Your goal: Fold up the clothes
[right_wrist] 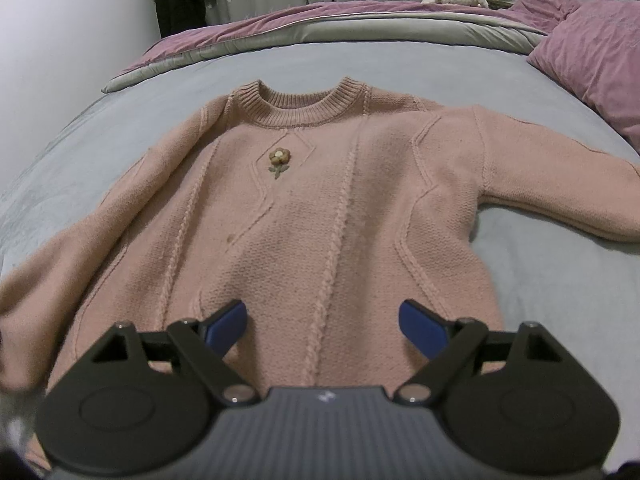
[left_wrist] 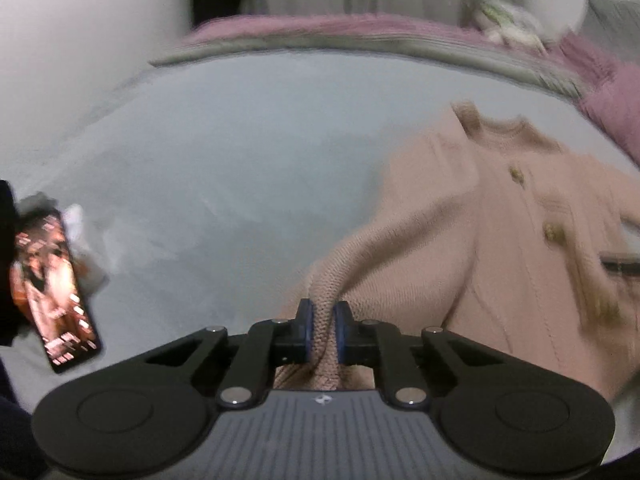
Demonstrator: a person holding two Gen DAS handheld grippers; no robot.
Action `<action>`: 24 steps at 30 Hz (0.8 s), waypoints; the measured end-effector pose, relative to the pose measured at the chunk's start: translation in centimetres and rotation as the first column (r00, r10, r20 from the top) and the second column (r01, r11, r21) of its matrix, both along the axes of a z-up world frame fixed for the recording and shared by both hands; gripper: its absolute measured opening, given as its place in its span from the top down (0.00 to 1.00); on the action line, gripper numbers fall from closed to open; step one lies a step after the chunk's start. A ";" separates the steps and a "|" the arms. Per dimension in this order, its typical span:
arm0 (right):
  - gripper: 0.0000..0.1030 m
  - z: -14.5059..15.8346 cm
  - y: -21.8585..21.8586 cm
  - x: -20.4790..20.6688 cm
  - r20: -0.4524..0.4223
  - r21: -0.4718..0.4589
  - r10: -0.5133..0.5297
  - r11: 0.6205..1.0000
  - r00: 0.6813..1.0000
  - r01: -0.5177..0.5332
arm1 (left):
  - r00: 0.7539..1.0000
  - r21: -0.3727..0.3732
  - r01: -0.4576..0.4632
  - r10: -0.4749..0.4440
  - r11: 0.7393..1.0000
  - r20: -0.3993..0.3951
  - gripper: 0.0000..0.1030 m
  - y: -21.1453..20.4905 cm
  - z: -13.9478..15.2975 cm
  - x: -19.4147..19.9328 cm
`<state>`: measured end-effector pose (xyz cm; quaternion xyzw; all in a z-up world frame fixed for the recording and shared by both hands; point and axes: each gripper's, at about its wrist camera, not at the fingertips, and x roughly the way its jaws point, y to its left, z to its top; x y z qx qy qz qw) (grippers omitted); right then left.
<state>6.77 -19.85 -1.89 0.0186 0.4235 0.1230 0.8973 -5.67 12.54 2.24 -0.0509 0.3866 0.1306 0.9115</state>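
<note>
A pink knit sweater (right_wrist: 320, 208) lies face up on the grey bed sheet (right_wrist: 540, 280), collar far from me, a small flower patch (right_wrist: 279, 159) on its chest. Its right sleeve (right_wrist: 560, 184) stretches out to the right. My left gripper (left_wrist: 323, 320) is shut on the left sleeve (left_wrist: 332, 280), which stretches up from the sweater body (left_wrist: 520, 240) at the right; that view is motion-blurred. My right gripper (right_wrist: 323, 324) is open and empty, hovering over the sweater's hem near the middle.
A lit phone (left_wrist: 52, 288) lies on the sheet at the left. A folded purple and grey duvet (right_wrist: 360, 20) runs across the far side of the bed. Purple pillows (right_wrist: 592, 52) lie at the far right. A wall is at the left.
</note>
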 end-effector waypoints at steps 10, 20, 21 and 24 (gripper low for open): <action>0.15 0.0 0.2 -0.1 0.006 -0.012 0.005 1.000 1.000 -0.005 | 0.967 0.051 -0.190 0.178 0.980 0.180 0.94 6.0 5.8 2.3; 0.15 0.0 0.5 0.2 0.008 -0.032 0.017 0.999 1.000 -0.017 | 0.955 0.197 -0.267 0.231 0.943 0.187 0.99 9.4 6.2 6.8; 0.15 -0.1 0.6 0.2 0.008 -0.034 0.018 0.999 1.000 -0.018 | 0.957 0.193 -0.262 0.230 0.946 0.175 0.99 9.7 6.0 7.1; 0.15 -0.2 0.7 0.3 0.007 -0.039 0.021 0.999 1.000 -0.021 | 0.968 0.151 -0.230 0.211 0.961 0.135 0.98 10.2 5.4 7.6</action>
